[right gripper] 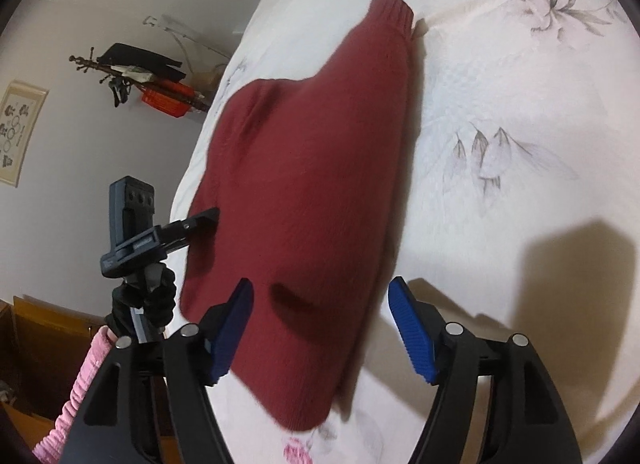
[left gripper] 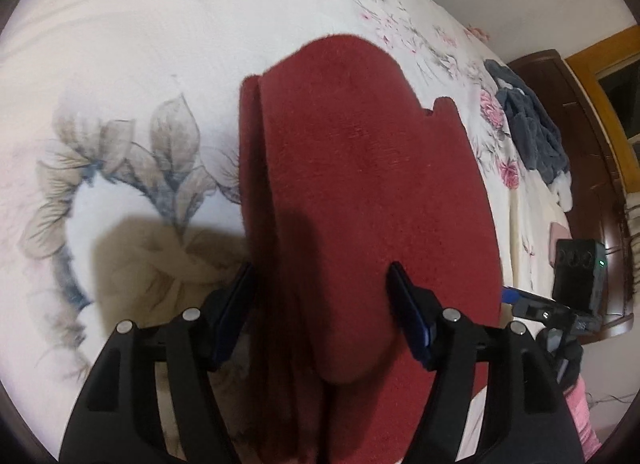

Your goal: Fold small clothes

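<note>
A dark red knitted sweater (left gripper: 360, 192) lies folded lengthwise on the floral bedsheet (left gripper: 140, 64). In the right wrist view the sweater (right gripper: 312, 204) ends in a ribbed cuff (right gripper: 394, 12) at its far end. My left gripper (left gripper: 320, 288) is open and hovers low over the sweater's near end, its blue pads spread on either side of the folded layers. My right gripper (right gripper: 320, 296) is also open above the near end of the cloth, with nothing pinched. The right gripper (left gripper: 516, 300) shows at the sweater's right edge in the left wrist view. The left gripper (right gripper: 204, 220) shows at its left edge.
A crumpled grey-blue garment (left gripper: 528, 128) lies on the bed near a dark wooden headboard (left gripper: 588, 168). Beyond the bed's edge (right gripper: 208, 124) stands a coat rack (right gripper: 132, 68) against the wall. A pink ribbed sleeve (right gripper: 80, 404) and a black-gloved hand (right gripper: 156, 296) hold the left gripper.
</note>
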`<state>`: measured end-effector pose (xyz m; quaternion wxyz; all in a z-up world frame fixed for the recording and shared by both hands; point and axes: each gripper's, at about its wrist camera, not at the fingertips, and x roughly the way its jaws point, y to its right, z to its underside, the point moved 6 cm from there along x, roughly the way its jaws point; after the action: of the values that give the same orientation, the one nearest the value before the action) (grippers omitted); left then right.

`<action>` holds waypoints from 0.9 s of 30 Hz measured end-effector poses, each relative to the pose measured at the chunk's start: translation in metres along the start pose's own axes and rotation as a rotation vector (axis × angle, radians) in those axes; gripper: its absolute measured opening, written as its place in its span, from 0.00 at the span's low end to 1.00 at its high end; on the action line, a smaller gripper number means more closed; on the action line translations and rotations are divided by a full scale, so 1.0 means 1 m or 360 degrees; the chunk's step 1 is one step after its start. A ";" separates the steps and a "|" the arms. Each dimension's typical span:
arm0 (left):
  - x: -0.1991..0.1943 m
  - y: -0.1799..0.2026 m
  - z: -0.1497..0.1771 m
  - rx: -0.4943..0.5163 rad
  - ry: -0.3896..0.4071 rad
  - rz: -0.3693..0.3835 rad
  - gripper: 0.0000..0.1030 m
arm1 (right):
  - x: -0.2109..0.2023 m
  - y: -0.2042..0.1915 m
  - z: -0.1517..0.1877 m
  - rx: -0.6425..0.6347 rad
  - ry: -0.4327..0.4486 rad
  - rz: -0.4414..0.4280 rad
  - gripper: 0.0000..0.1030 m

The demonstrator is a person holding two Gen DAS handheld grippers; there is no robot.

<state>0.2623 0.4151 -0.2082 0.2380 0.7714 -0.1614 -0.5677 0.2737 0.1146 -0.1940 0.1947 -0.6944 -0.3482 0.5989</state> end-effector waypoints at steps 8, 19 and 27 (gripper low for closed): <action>0.031 0.010 -0.010 -0.0001 -0.0055 0.0159 0.71 | 0.026 0.008 -0.018 0.0061 0.0002 -0.0094 0.75; 0.018 0.029 0.001 0.0001 0.0013 0.0219 0.31 | 0.010 -0.014 -0.021 0.0024 0.0060 -0.0123 0.45; -0.009 0.094 0.040 0.0070 0.0023 0.0357 0.30 | -0.057 -0.035 0.002 -0.0081 0.0087 -0.0137 0.44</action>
<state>0.2237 0.3339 -0.1584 0.2843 0.7576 -0.2574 -0.5281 0.2604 0.0973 -0.1310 0.2118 -0.6996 -0.3874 0.5618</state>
